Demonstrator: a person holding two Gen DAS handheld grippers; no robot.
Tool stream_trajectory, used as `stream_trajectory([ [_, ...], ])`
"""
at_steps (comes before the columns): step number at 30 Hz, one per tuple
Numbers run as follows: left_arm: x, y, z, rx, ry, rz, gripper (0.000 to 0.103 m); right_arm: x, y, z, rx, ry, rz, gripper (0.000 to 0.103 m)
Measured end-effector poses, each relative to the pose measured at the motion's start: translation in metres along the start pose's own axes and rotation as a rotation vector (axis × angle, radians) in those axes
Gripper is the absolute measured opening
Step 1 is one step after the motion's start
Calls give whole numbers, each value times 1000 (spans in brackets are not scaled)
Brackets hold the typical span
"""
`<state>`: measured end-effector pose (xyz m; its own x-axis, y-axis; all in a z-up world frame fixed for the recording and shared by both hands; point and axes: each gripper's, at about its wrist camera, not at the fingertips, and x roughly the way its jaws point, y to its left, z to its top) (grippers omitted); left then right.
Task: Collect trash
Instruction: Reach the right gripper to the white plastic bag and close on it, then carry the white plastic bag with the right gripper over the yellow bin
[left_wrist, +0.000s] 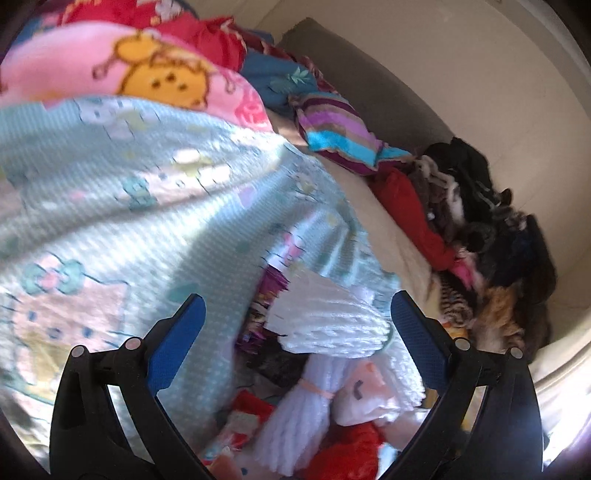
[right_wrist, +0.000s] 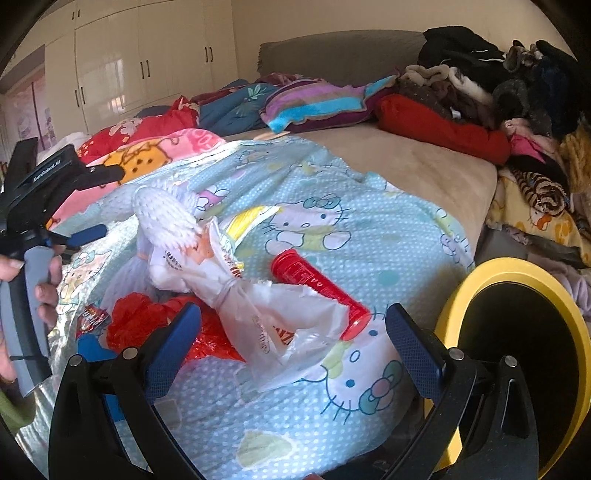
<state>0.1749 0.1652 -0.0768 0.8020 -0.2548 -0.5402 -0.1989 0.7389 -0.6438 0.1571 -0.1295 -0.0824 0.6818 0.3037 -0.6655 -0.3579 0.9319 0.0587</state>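
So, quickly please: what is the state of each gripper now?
Left gripper: open, holding nothing, over white bundle.
Right gripper: open, holding nothing, above clear plastic bag.

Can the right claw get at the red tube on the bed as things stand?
Probably yes: the right claw is open, and the red tube lies just ahead, though the white plastic bag overlaps its near end.

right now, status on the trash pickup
Both hand-held grippers open, empty: left, right. Clear plastic bag and red tube loose on blanket. Yellow-rimmed bin at right.
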Motion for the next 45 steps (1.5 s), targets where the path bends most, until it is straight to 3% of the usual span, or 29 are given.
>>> stream_trajectory([
  [1, 0, 0, -2, -8, 4, -23, 92, 0, 0, 0, -1, 3, 8, 92],
  [2, -1, -2, -4, -9, 3, -46, 91, 1, 0, 0, -2, 10, 17, 80],
  [8, -5, -14, -8, 20, 4, -79, 54, 4, -2, -5, 17, 53, 51, 53],
  [12, -12, -21, -11, 43, -10, -86, 27, -1, -2, -8, 24, 53, 76, 41],
  [16, -25, -32, -16, 77, -37, -102, 13, -10, -1, -12, 23, 25, 82, 35],
  [23, -61, -58, -22, 131, -111, -180, 7, -33, -4, -14, 36, -56, 75, 30],
  [32, -94, -80, -18, 119, -164, -286, 5, -54, -18, -15, 62, -100, 27, 28],
  [45, -94, -121, -46, 300, -140, -236, 5, -82, -64, -14, 150, -148, -71, 28],
])
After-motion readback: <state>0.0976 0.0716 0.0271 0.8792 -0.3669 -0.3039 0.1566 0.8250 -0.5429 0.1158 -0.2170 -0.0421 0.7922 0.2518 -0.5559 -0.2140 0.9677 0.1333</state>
